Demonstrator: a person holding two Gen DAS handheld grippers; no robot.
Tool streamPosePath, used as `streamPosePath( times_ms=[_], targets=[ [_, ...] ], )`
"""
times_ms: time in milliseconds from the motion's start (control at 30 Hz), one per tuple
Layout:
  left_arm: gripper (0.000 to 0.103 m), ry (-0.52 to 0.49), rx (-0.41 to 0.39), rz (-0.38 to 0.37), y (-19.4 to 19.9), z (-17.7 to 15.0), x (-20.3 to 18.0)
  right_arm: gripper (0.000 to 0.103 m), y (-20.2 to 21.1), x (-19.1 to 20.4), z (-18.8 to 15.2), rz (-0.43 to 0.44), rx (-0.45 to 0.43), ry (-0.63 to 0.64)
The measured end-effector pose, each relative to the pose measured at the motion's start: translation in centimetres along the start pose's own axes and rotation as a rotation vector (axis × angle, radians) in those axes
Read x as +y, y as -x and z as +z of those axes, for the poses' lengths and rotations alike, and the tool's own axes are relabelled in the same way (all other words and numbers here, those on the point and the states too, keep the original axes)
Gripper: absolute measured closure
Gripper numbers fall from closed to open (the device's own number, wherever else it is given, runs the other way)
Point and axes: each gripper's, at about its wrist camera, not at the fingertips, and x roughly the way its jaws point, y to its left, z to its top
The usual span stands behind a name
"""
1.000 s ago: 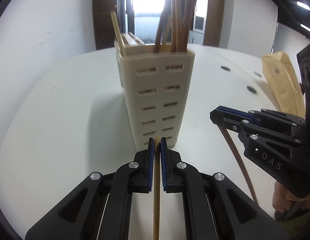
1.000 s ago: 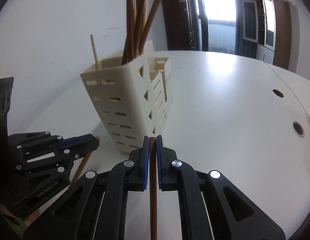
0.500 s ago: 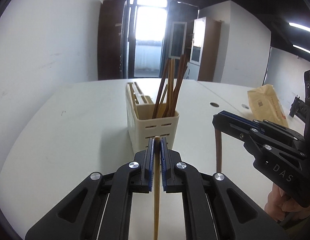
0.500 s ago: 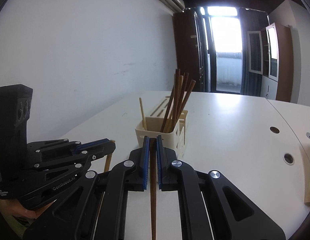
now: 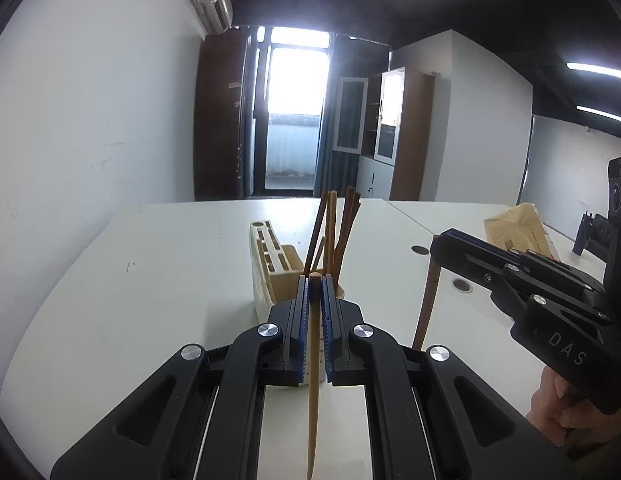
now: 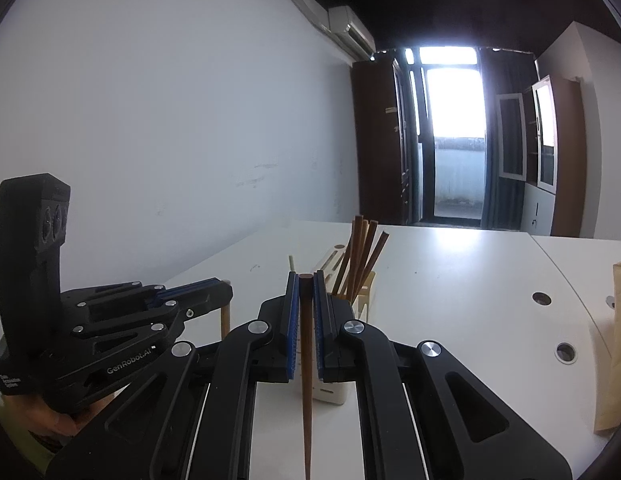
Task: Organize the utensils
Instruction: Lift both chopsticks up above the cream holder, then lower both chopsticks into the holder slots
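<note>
Cream holder [image 5: 270, 272] with several, perhaps six, chopsticks [image 5: 334, 232]

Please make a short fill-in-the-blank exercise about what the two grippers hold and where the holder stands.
1. The left gripper is shut on a light ____.
2. The chopstick in the right gripper is ____ brown.
3. The cream holder stands on the white ____.
4. The paper bag is ____ in colour.

Missing words: chopstick; dark; table; brown

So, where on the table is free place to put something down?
Bare table lies between the wall and the utensil holder; more lies between the holder and the cable holes. It is crowded at the holder's chopsticks and near the paper bag.
</note>
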Motion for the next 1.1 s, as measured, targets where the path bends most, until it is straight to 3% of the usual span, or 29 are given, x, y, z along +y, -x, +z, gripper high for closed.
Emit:
streamPosePath(
  times_ms=[500,967,1100],
  targets=[
    [0.097,0.004,-0.193,-0.005,1.7,6.5,0.4,0.095,-1.1,-0.8,4.6,0.025,-0.087,0.04],
    [0.097,0.02,-0.331,0.013,2.0,8.6,1.2,0.095,0.3,-1.2,6.6,0.036,-0.28,0.002],
    [0.097,0.038,-0.402,0.024,3.0,8.8,1.3,0.095,1.1,-1.6,6.7,0.042,-0.347,-0.019]
  ],
)
